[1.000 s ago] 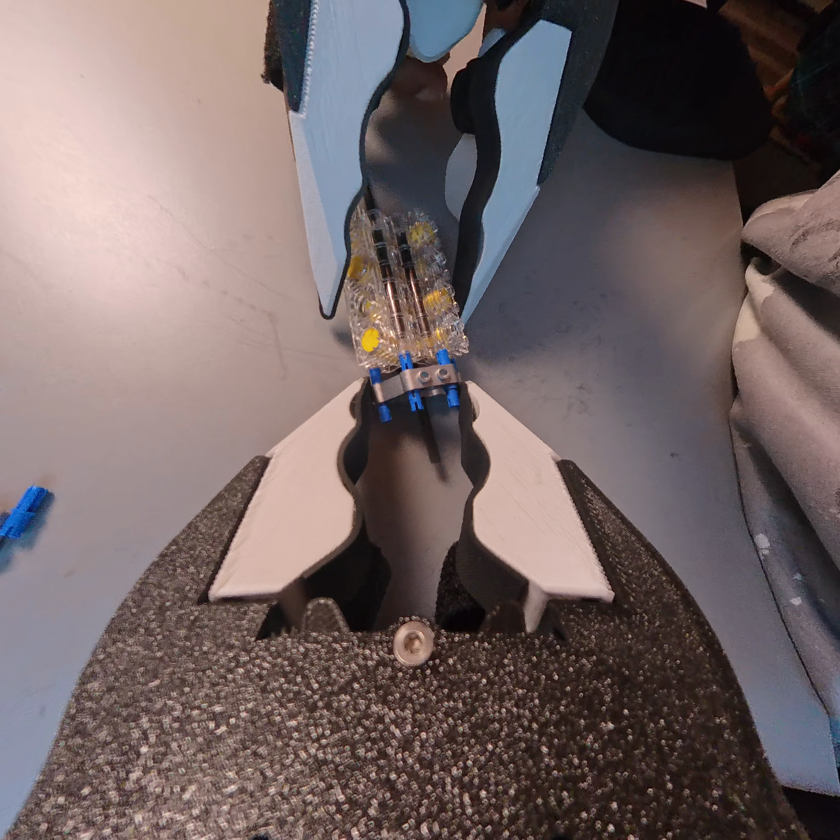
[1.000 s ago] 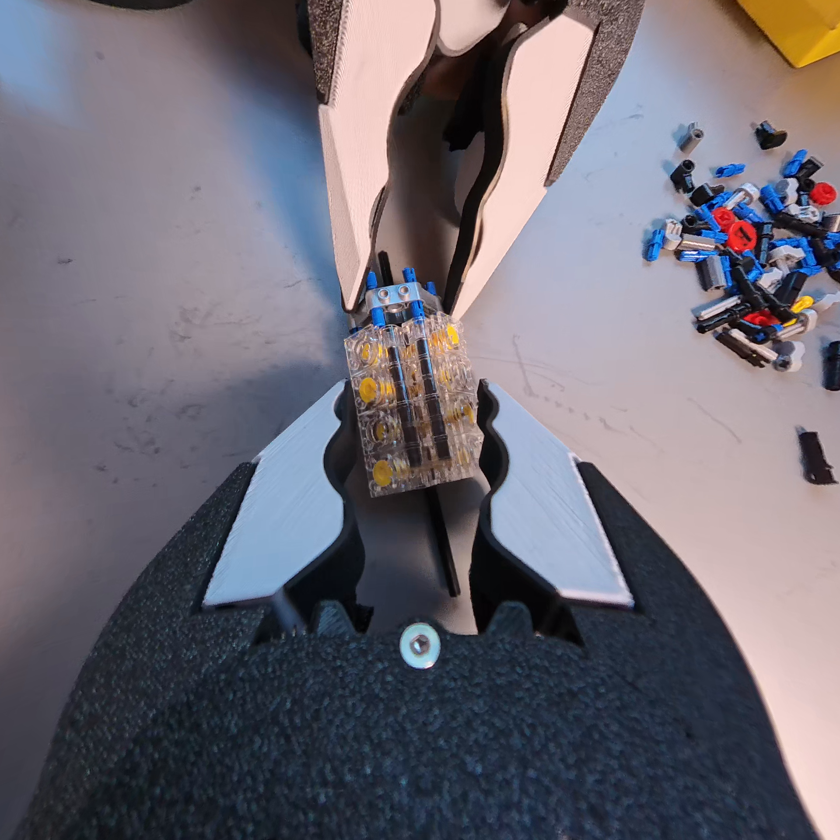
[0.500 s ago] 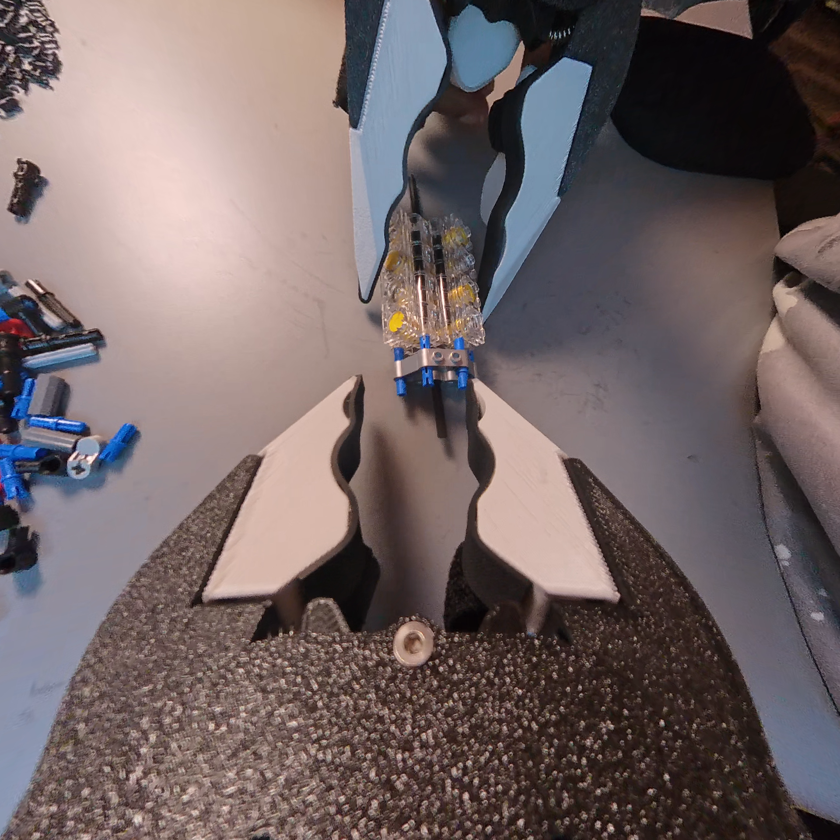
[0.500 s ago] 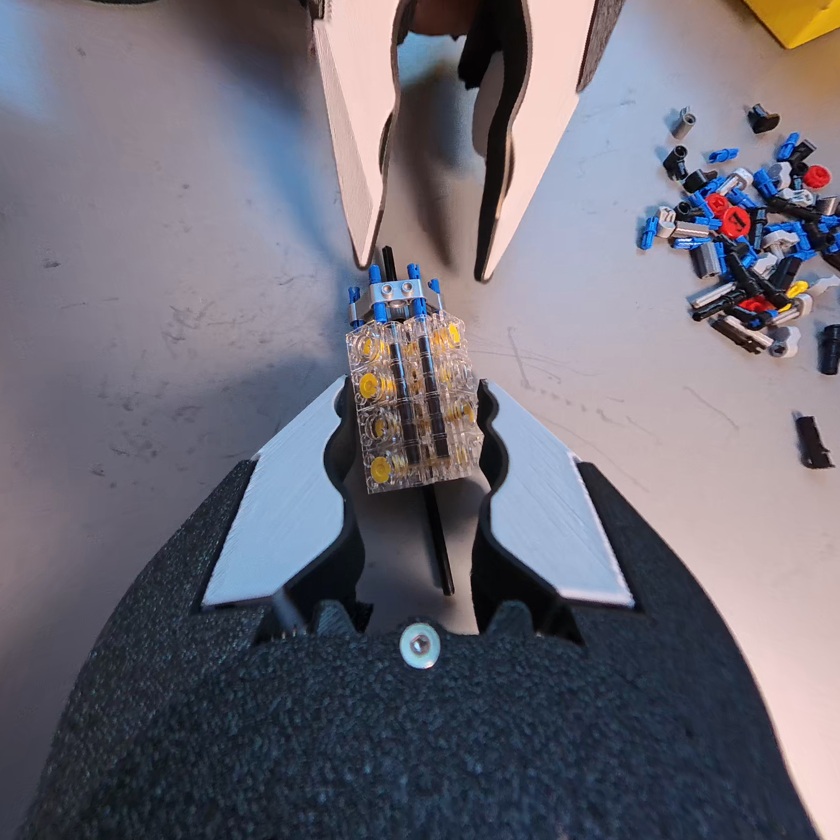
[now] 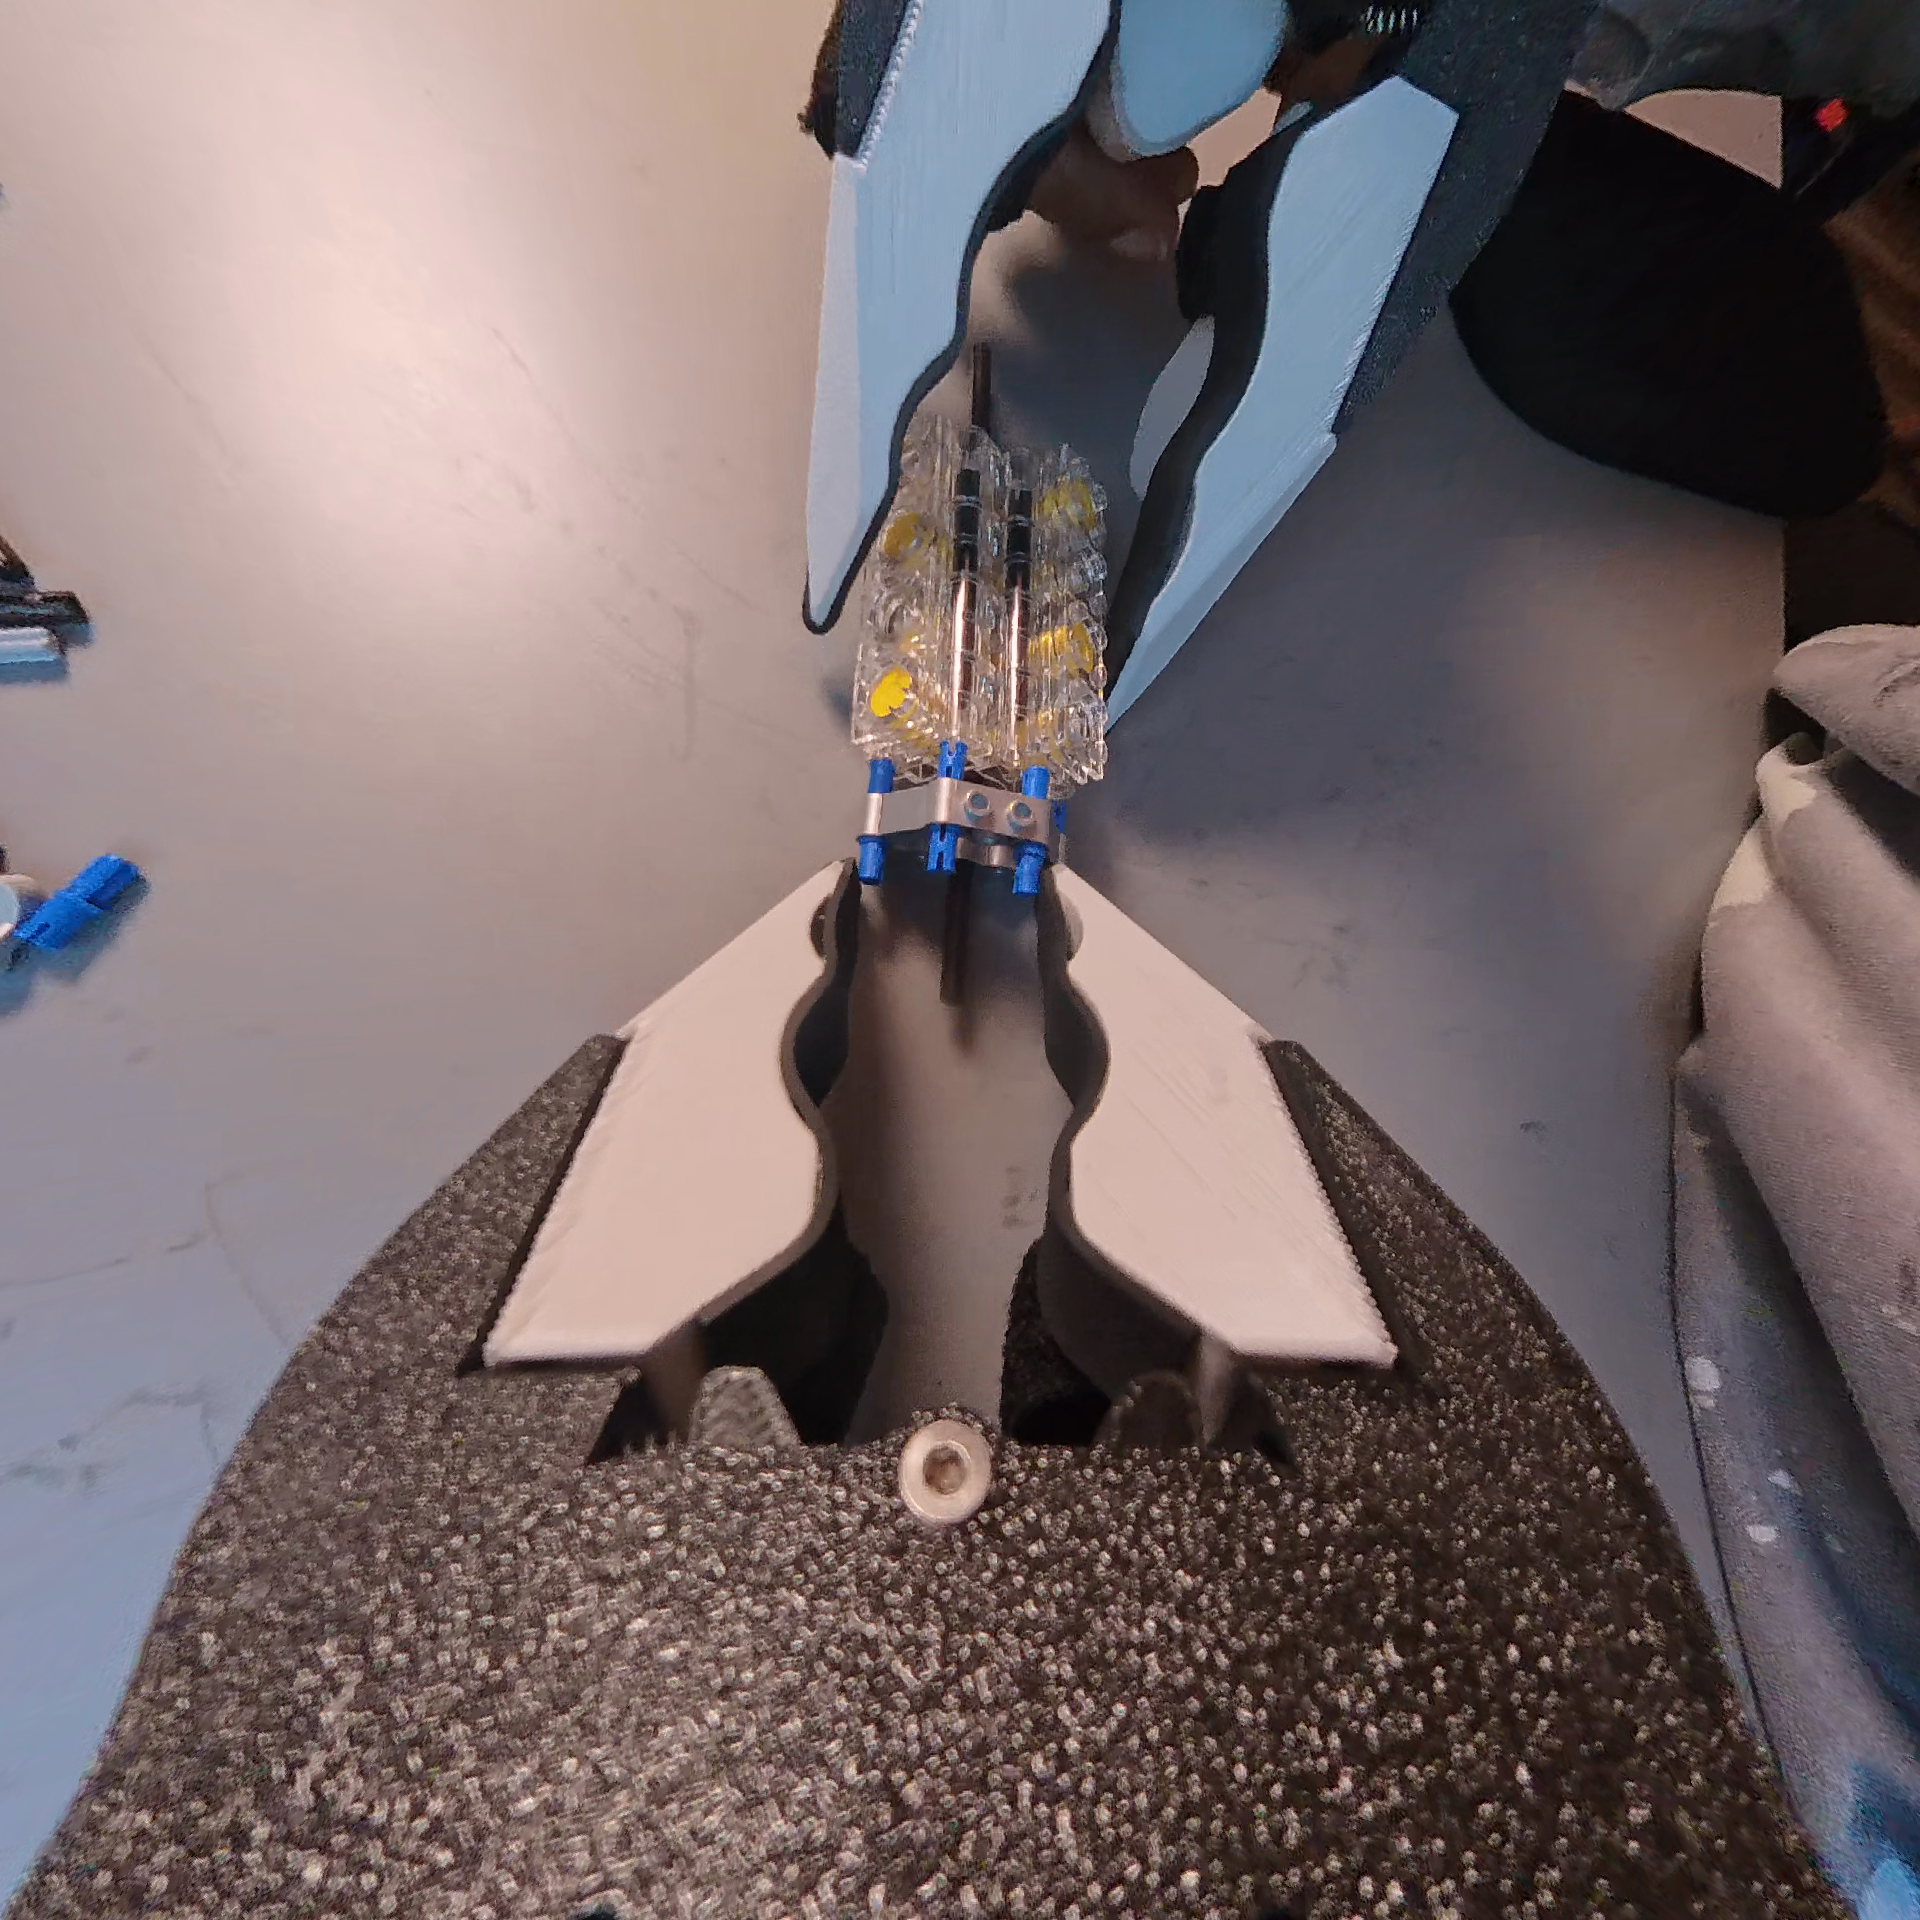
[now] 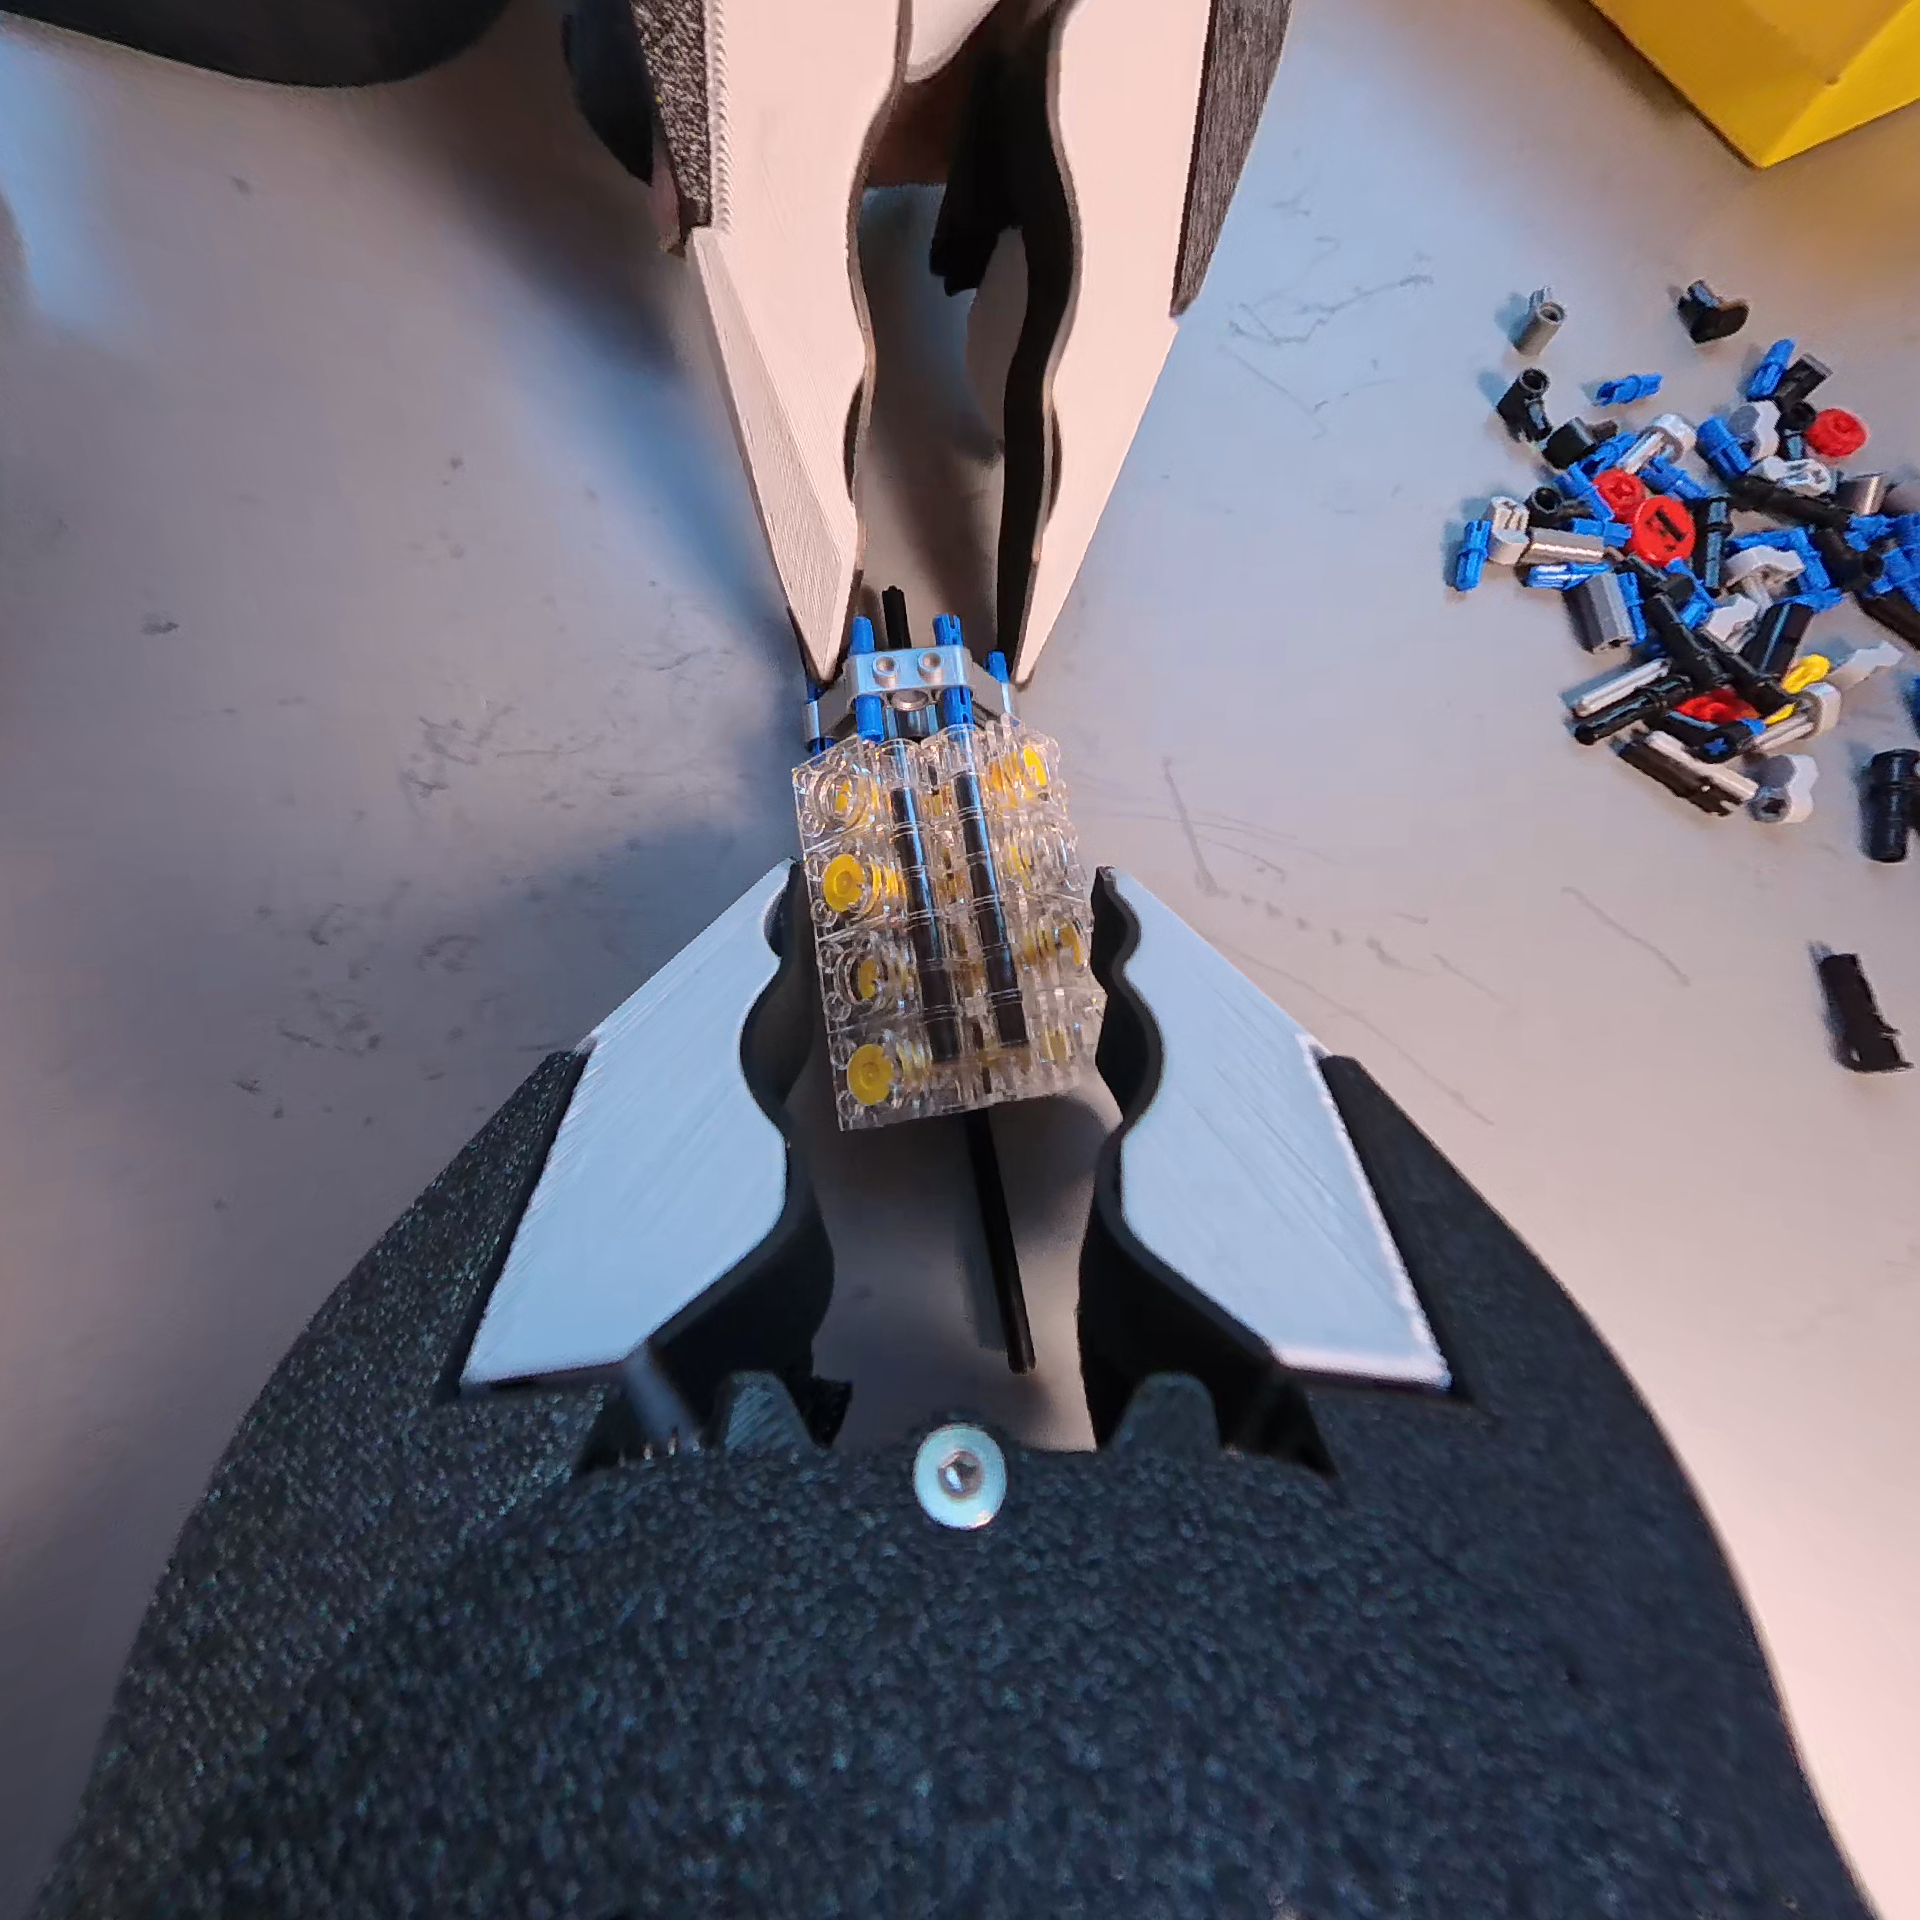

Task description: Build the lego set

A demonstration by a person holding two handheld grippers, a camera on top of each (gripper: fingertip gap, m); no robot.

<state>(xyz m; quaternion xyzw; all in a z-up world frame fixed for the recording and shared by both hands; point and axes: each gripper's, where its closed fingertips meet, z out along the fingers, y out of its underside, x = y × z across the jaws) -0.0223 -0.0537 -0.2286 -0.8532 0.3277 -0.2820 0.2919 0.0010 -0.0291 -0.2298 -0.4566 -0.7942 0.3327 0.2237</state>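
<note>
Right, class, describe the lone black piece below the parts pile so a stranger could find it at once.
In the right wrist view, start at the yellow box top right, then drop to the pile of small parts below it. Nearer still lies the black piece: short, all black, alone, touching nothing, unlike the jumbled rest.

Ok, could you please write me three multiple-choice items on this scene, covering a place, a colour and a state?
1. In the right wrist view, where is the parts pile? A. upper right B. lower left C. between the fingers
2. What colour are the block's pins? A. red B. blue C. green
3. The right gripper is: A. open, empty B. shut on the block C. unseen
1 A, it lies upper right; 2 B, blue ends show; 3 B, both fingers clamp the block.
</note>
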